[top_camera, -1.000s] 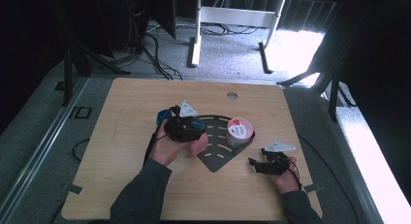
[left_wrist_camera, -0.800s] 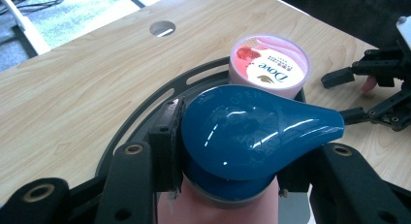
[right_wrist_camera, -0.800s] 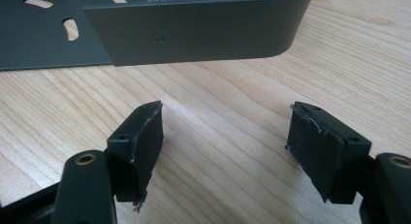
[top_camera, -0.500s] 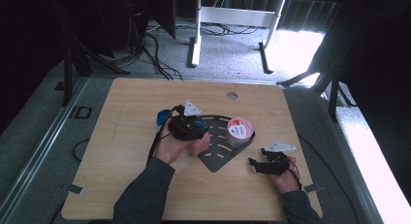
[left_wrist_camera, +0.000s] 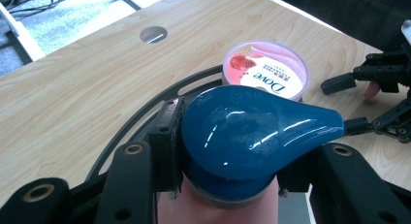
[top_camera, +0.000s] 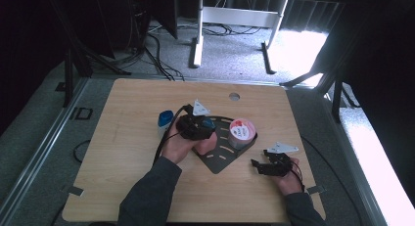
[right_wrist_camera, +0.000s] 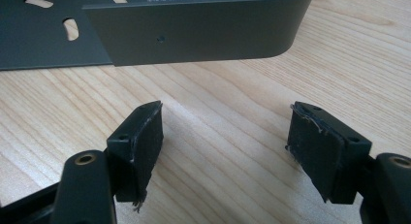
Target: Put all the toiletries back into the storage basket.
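My left gripper [top_camera: 201,126] hangs over the left part of a dark fan-shaped metal tray [top_camera: 220,160], shut on a bottle. In the left gripper view the pads [left_wrist_camera: 167,146] press either side of its glossy blue teardrop cap [left_wrist_camera: 252,132], with a pinkish body below. A pink Dove tub [top_camera: 241,132] stands in the tray's right corner, just beyond the cap [left_wrist_camera: 265,69]. My right gripper [top_camera: 258,166] rests on the table right of the tray, open. Its view has bare wood between the jaws [right_wrist_camera: 225,146] and the tray's wall [right_wrist_camera: 194,30] ahead.
A small blue-topped container [top_camera: 165,119] stands on the wooden table [top_camera: 122,152] just left of my left gripper. A round cable hole [top_camera: 234,96] sits near the table's far edge. My right gripper [left_wrist_camera: 383,83] appears at the right edge of the left gripper view.
My left gripper has edged slightly to the right over the tray with the bottle still in it. The right gripper and the tub have not moved.
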{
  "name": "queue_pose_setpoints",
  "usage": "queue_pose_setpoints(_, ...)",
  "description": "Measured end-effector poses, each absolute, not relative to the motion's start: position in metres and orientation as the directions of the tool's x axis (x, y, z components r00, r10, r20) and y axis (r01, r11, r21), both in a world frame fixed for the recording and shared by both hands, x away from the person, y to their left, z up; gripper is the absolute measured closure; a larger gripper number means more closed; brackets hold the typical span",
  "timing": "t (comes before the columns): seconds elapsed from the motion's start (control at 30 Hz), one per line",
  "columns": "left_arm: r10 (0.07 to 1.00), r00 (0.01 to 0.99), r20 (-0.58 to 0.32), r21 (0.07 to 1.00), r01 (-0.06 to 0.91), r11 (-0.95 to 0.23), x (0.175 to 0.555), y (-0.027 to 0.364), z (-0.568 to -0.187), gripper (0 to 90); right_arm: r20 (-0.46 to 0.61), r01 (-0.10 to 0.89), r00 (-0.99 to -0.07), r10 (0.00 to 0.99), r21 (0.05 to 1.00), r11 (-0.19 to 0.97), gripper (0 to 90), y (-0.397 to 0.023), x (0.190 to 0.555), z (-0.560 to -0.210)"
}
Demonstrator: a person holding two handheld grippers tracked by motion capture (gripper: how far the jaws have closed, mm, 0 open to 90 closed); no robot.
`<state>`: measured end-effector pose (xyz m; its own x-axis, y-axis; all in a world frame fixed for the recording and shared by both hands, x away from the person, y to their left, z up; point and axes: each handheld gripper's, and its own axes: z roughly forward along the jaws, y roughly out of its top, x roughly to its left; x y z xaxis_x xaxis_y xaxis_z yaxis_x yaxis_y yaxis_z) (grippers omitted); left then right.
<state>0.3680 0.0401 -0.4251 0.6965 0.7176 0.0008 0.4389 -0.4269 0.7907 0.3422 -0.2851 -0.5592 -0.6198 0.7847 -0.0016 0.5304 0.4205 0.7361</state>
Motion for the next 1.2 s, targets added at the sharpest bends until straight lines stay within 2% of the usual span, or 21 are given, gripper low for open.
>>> queue_pose_setpoints(1.2,0.748,0.664,-0.008,0.781,0.471,-0.41,0.389,0.025,-0.442,52.7,-0.002,0.529,-0.623,0.783,0.736,0.422,28.1,-0.285,0.342,-0.559)
